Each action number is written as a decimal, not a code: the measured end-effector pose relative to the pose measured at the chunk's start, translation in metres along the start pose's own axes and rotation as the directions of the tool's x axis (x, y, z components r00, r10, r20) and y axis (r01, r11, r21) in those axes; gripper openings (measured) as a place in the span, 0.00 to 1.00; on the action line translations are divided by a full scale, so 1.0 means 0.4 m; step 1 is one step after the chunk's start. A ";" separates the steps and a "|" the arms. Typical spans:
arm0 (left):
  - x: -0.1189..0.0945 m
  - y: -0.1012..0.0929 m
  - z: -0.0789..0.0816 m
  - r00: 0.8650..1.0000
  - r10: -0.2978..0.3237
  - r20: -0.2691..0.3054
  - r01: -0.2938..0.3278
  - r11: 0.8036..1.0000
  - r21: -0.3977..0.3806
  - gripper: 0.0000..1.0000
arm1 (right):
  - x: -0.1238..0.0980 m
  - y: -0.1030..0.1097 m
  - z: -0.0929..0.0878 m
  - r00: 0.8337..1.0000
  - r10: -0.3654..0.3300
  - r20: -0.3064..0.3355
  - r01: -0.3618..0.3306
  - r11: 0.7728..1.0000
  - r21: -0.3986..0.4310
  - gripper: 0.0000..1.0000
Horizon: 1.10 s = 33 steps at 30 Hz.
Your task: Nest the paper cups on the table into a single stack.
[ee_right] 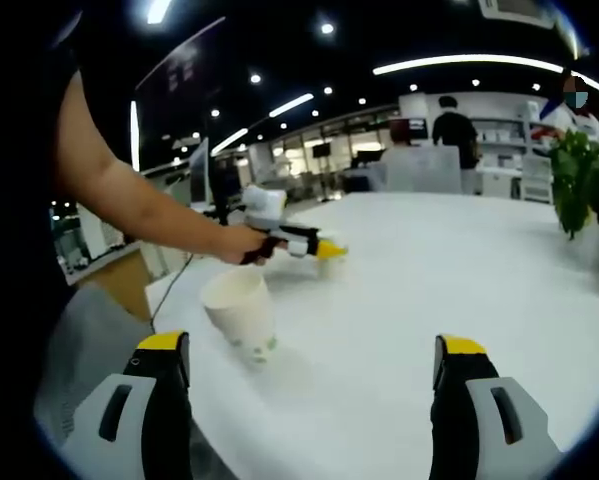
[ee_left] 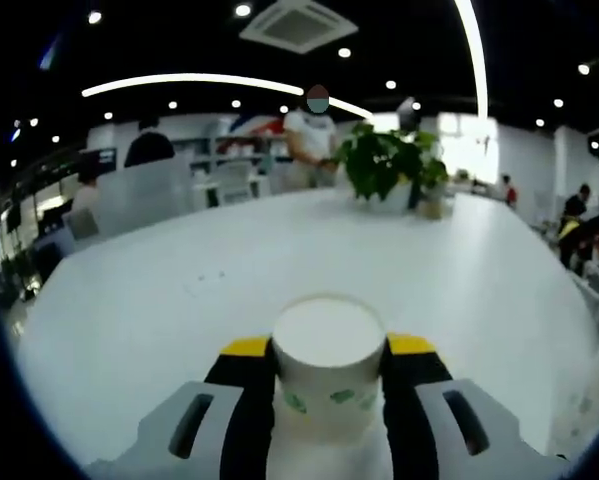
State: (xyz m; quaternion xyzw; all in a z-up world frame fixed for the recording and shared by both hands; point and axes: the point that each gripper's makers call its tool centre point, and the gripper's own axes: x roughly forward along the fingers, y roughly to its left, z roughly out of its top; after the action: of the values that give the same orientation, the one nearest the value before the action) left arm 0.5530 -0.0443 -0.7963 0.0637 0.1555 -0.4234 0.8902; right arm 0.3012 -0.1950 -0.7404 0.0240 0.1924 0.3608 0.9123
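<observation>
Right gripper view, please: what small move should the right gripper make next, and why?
Probably shift the right gripper toward the loose cup until it sits between the jaws. They stand open and empty, with that cup beside the left jaw near the table edge, while the left gripper grips a second cup.

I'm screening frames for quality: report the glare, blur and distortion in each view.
Left gripper view: ceiling light strips bow with fisheye distortion, the window behind the plant is blown out, and the paper cup looks soft. Right gripper view: the person's arm is blurred and the white table glares mildly.
</observation>
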 end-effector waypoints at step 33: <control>-0.012 0.002 0.083 0.997 -0.066 -0.033 0.066 0.998 0.015 0.39 | 0.000 0.011 0.006 1.000 0.013 0.012 -0.013 1.000 -0.006 1.00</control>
State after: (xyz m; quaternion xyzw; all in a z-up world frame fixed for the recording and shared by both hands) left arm 0.5584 -0.0484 -0.7633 0.0726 0.1685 -0.4528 0.8726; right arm 0.2994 -0.1916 -0.7374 0.0245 0.1858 0.3670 0.9111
